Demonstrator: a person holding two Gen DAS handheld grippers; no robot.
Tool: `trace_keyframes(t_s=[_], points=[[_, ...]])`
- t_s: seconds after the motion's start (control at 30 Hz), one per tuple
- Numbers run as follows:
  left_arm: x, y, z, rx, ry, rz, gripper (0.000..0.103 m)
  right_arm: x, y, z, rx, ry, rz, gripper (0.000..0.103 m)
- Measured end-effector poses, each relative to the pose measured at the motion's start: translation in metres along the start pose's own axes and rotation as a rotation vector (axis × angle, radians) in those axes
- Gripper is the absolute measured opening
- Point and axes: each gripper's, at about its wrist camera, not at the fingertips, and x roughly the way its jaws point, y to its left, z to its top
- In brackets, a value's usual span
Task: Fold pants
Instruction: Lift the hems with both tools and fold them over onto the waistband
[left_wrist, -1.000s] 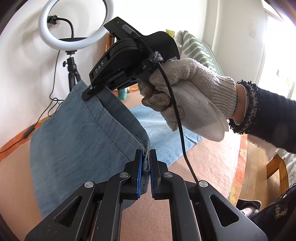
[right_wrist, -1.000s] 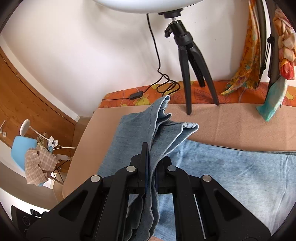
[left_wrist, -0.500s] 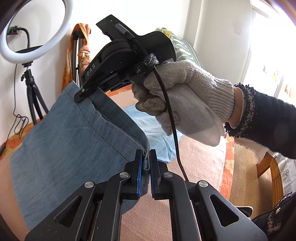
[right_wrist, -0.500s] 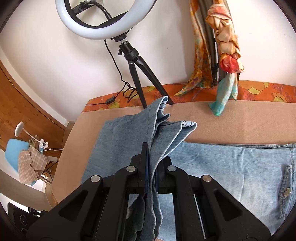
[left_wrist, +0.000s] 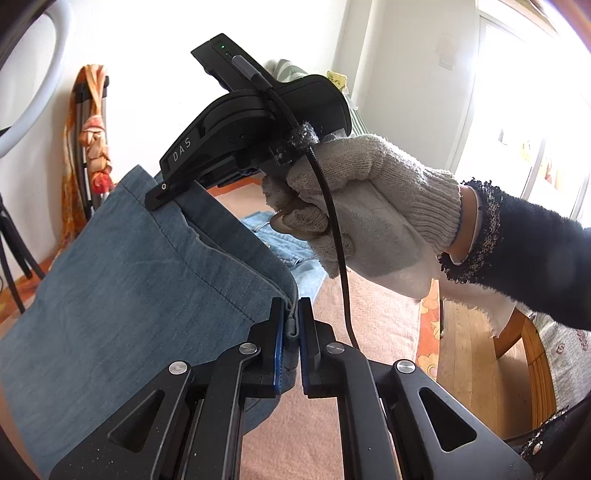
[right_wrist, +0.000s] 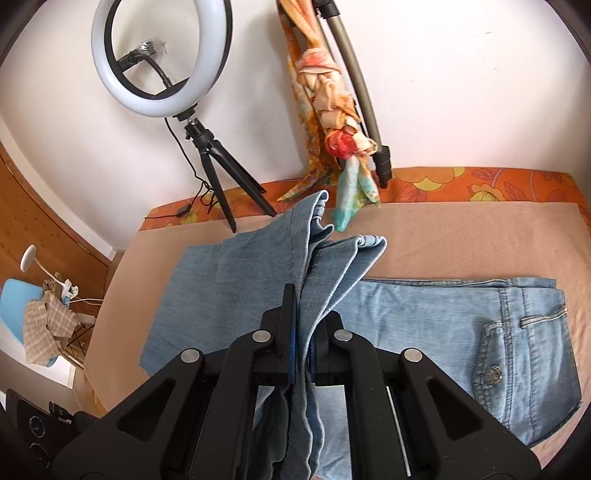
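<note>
The pants (right_wrist: 461, 325) lie across the tan cover of the bed (right_wrist: 480, 240), waist and back pockets toward its right edge in my right wrist view, the upper legs flat along the middle. The leg ends are lifted off the cover and hang from my two tools. My left gripper (left_wrist: 291, 325) has its jaws nearly shut on the hem, a thin fold of denim pinched between the blue pads, with the cloth stretched away to the upper left. My right gripper (right_wrist: 303, 332) has its jaws closed tight on the bunched hem as well; several layers of denim stand up between them and more folds droop below, toward the camera. In the left wrist view my right hand (left_wrist: 369, 206), in a pale knit glove with a dark fuzzy sleeve behind it, grips the handle of that tool, whose tip bites the far corner of the same hem, so the denim is held taut between both tools above the bed. A black cable (left_wrist: 332, 229) runs down past the glove.

At the far edge of the bed, against the white wall, stands a ring light (right_wrist: 162, 59) on a black tripod (right_wrist: 218, 177). Near it, a patterned orange scarf (right_wrist: 328, 110) hangs, its tip reaching the orange flowered border (right_wrist: 480, 181) of the bed.
</note>
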Motion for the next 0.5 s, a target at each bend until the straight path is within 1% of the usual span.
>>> trace_keyframes(t_s=[0.1,0.33,0.5], points=[[0.014,-0.010,0.005,0.026,-0.002,-0.013,0.006,-0.009,-0.019,-0.004,0.008,-0.002,-0.029,0.006],[0.049,-0.021,0.019,0.020,-0.010,-0.066,0.006,-0.025,-0.068,-0.009,0.034,0.002,-0.096,0.005],[0.070,-0.031,0.029,0.028,-0.012,-0.095,0.006,-0.032,-0.091,-0.006,0.026,0.006,-0.146,0.005]])
